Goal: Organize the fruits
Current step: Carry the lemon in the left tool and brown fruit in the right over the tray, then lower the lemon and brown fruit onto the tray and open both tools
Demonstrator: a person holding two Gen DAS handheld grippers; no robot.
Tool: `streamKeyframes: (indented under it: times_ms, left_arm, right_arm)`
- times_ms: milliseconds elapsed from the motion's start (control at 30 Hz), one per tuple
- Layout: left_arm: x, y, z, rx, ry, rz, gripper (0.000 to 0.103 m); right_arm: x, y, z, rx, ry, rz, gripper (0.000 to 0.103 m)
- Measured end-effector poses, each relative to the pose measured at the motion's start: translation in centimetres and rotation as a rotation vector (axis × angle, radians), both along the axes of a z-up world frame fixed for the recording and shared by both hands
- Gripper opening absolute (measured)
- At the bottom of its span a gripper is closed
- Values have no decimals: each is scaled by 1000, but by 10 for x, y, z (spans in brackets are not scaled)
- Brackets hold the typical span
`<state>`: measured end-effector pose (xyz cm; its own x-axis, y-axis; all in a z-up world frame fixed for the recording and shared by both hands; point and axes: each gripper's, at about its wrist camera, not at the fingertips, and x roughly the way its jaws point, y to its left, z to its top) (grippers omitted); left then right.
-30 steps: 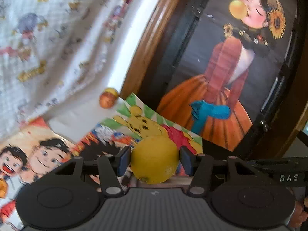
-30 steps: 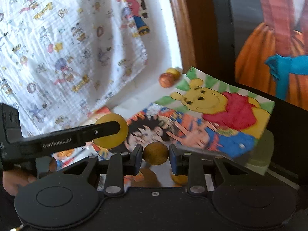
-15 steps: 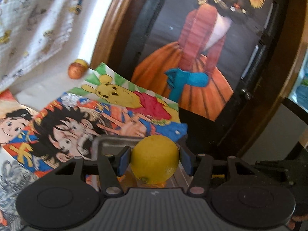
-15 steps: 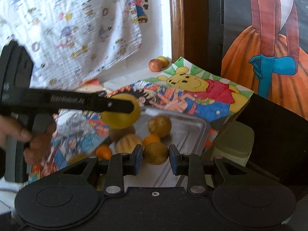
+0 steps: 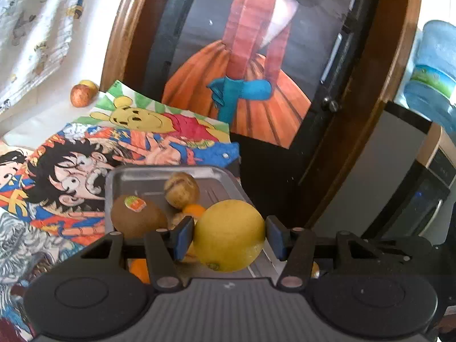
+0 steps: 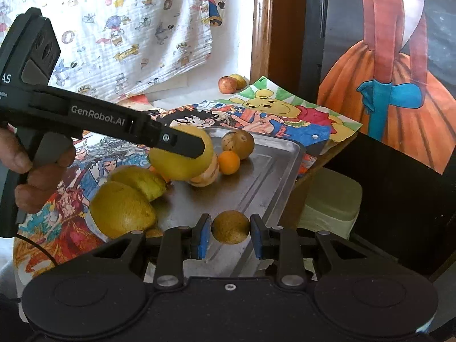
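My left gripper (image 5: 229, 238) is shut on a yellow lemon (image 5: 229, 235) and holds it over the metal tray (image 5: 216, 176). The lemon also shows in the right wrist view (image 6: 182, 156), in the left gripper above the tray (image 6: 273, 171). My right gripper (image 6: 230, 235) is shut on a small brown round fruit (image 6: 230, 226) above the tray's near right edge. In the tray lie a kiwi with a sticker (image 5: 136, 216), a brown fruit (image 5: 181, 189), a small orange (image 6: 229, 162) and two large yellow fruits (image 6: 122, 211).
Cartoon posters (image 5: 85, 165) cover the table under the tray. An apple (image 6: 227, 84) and a yellow fruit lie at the back by the wall. A pale green stool (image 6: 330, 196) stands right of the table. A dark door with a painted poster (image 5: 250, 57) is behind.
Both grippers have moved forward and down over the tray with their fruits still held. The tray and its fruits have come fully into view.
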<state>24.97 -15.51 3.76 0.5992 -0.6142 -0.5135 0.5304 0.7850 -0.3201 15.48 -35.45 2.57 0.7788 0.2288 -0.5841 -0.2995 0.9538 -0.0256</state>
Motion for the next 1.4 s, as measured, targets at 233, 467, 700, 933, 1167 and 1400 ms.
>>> streamKeyframes:
  times_ms: [233,467,700,933,1167,1400]
  left_arm:
    - [-11,-10,-9,50,67,3,59]
    - [-14,-19,-16,95,102,12,59]
    - [-17,-23,-20,113,113,17,59]
    - [-15,-26,-21,123,108,26,59]
    - [-12,-25,-22,122,106,47,59]
    - [-10,-24,-24,132,87,50,59]
  right_arm:
    - [-8,3,-12,-34,-23,-17,32]
    - [-16,9,-18,-65,-44,-12,32]
    - [-18,10,-19,-70,-48,-11,32]
    - [-21,11,-21,-75,-56,-12,32]
    - [-19,11,-23,-75,-58,-17,32]
    - [-15,13,-26,-91,-63,-23,32]
